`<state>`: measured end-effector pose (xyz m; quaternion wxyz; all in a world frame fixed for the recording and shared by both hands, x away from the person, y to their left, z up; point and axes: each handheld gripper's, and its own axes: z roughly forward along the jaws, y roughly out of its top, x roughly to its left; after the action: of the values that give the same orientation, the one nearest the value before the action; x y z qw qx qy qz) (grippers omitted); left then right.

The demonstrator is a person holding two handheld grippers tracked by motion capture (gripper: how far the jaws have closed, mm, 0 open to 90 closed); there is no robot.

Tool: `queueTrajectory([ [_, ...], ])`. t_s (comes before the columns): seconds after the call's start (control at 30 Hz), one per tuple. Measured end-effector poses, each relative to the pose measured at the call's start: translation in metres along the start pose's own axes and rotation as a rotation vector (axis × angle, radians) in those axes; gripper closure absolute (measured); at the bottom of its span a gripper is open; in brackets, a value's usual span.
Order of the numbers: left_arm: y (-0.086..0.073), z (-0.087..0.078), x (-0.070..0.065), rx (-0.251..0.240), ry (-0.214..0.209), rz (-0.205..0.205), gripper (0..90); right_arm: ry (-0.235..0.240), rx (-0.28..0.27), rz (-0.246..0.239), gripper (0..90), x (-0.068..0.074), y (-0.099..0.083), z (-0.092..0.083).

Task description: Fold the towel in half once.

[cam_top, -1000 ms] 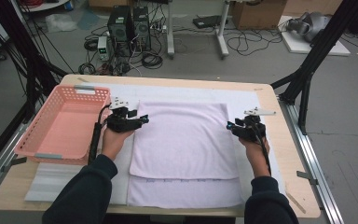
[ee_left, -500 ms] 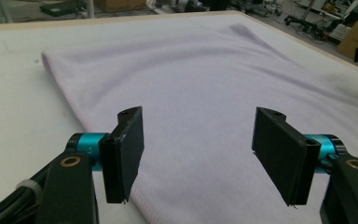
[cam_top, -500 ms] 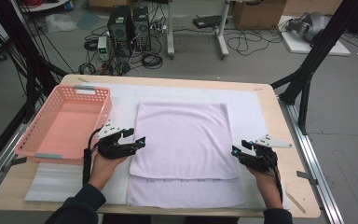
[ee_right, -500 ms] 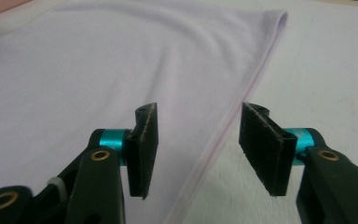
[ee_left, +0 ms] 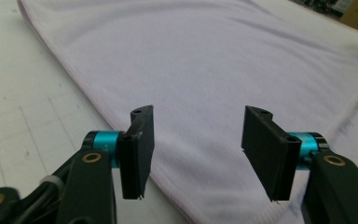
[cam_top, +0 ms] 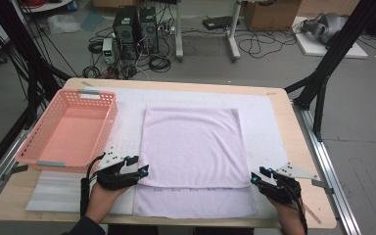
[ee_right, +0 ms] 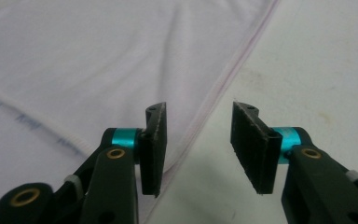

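A pale lilac towel (cam_top: 192, 147) lies flat at the centre of a white mat (cam_top: 267, 127) on the wooden table (cam_top: 303, 147), its upper layer folded back so that a strip of the lower layer shows along the near edge, at 6 o'clock. A person's left gripper (cam_top: 139, 169) sits at about 7 o'clock of the cloth, just beside its near-left corner, while the right gripper (cam_top: 255, 176) sits at about 5 o'clock, at the near-right corner. Both sets of jaws are spread wide with nothing between them; in the left gripper view the towel's hemmed edge (ee_left: 116, 126) runs under the gap, and in the right gripper view the hem (ee_right: 214, 93) passes between the pads. Both hands lie low and level over the table, forearms entering from the near side, grippers angled inward toward each other. If a further fold is intended, each gripper would do well to close on a corner squarely, taking both layers together and lifting evenly. An empty pink plastic basket (cam_top: 34, 159) stands at 9 o'clock, apart from the cloth.
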<state>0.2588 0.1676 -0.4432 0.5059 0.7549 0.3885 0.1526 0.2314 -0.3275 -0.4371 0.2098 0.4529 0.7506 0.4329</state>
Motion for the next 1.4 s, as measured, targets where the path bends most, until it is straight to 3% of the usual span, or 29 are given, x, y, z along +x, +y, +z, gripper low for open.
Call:
queueTrajectory([
  [0.23, -0.012, -0.011, -0.005, 0.030, 0.004, -0.012, 48.5, 0.053, 0.015, -0.046, 56.6, 0.019, -0.005, -0.002],
  [0.37, -0.017, -0.011, -0.011, 0.066, 0.010, 0.014, 51.5, 0.073, 0.080, -0.084, 56.8, 0.026, -0.010, 0.008],
  [0.47, -0.020, -0.007, -0.016, 0.104, 0.021, 0.062, 56.1, 0.062, 0.099, -0.105, 65.1, 0.027, -0.012, 0.012],
  [0.63, -0.020, -0.006, -0.019, 0.123, 0.046, 0.113, 78.2, 0.046, 0.095, -0.111, 80.6, 0.021, -0.012, 0.011],
  [0.73, -0.020, -0.006, -0.022, 0.113, 0.061, 0.131, 84.3, 0.040, 0.092, -0.122, 84.6, 0.022, -0.012, 0.011],
  [0.97, -0.013, -0.018, -0.019, 0.007, 0.025, 0.076, 85.5, 0.040, 0.053, -0.113, 86.9, 0.021, -0.010, 0.006],
  [1.13, -0.013, -0.028, -0.019, -0.007, -0.011, 0.029, 85.9, 0.060, 0.034, -0.092, 87.3, 0.019, -0.008, -0.002],
  [1.23, -0.014, -0.035, -0.023, 0.001, -0.038, 0.030, 85.9, 0.084, 0.024, -0.082, 87.3, 0.019, -0.007, -0.010],
  [1.4, -0.016, -0.051, -0.029, 0.003, -0.047, 0.034, 85.9, 0.124, 0.030, -0.112, 87.4, 0.027, -0.010, -0.026],
])
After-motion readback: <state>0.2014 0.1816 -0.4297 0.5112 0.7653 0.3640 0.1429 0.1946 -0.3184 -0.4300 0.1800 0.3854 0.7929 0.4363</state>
